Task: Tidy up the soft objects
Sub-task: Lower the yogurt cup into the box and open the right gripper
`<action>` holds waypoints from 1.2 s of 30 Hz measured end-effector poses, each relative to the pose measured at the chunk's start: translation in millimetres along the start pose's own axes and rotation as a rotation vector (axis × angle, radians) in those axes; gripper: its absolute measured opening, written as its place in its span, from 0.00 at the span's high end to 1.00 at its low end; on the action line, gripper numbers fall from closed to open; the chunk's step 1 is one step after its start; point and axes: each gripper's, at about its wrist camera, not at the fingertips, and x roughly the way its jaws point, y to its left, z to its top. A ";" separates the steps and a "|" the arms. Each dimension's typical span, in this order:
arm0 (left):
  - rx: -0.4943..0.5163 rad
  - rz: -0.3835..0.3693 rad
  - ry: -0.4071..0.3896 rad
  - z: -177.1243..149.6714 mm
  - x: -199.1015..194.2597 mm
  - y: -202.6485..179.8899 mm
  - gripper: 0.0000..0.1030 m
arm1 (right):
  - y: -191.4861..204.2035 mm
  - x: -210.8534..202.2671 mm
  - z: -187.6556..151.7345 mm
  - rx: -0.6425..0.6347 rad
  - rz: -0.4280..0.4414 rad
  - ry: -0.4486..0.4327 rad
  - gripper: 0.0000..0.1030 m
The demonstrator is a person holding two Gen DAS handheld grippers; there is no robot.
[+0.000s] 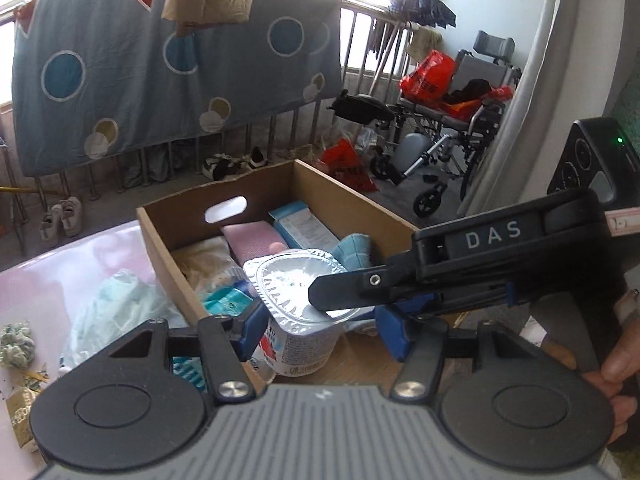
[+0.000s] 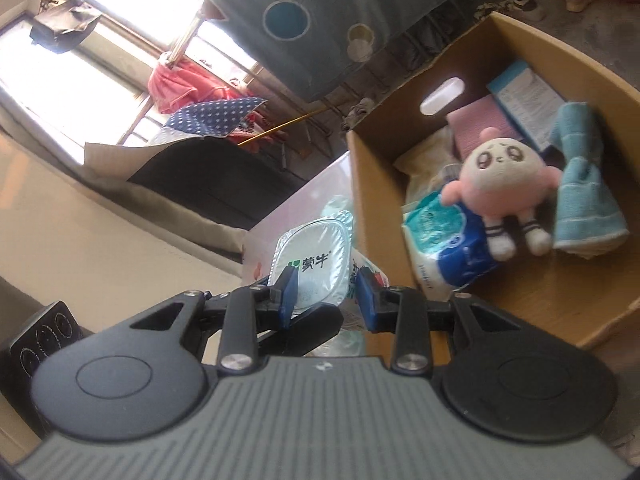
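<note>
Gripping the yogurt cup point(image 1: 298, 328) by its sides, your left gripper point(image 1: 320, 330) holds it just in front of the cardboard box point(image 1: 168, 256); your right gripper point(image 2: 327, 298) (marked "DAS") straddles its foil lid, printed "蒙牛", jaws apparently not pressing. Inside the box lies a pink plush doll point(image 2: 502, 184).

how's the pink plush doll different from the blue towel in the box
The pink plush doll is round-bodied, with a cream face, big eyes and striped legs; the blue towel is a plain folded teal cloth with no features. The doll lies partly on a blue-and-white soft pack, while the towel lies beside it, nearer the box's side wall. Both are soft things already inside the cardboard box.
</note>
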 end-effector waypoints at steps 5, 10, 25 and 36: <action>-0.044 -0.038 0.131 -0.1 44.1 3.0 0.42 | -44.0 10.2 4.0 0.079 -0.026 0.048 0.69; -0.087 -0.039 0.231 -6.6 72.4 13.5 0.42 | -74.5 42.1 7.8 0.145 -0.038 0.141 0.68; -0.072 -0.019 0.301 -10.3 84.2 11.0 0.42 | -92.5 78.4 18.4 0.115 -0.119 0.286 0.44; -0.181 -0.032 0.229 -9.9 45.3 47.5 0.41 | -95.0 81.3 28.2 0.067 -0.193 0.225 0.48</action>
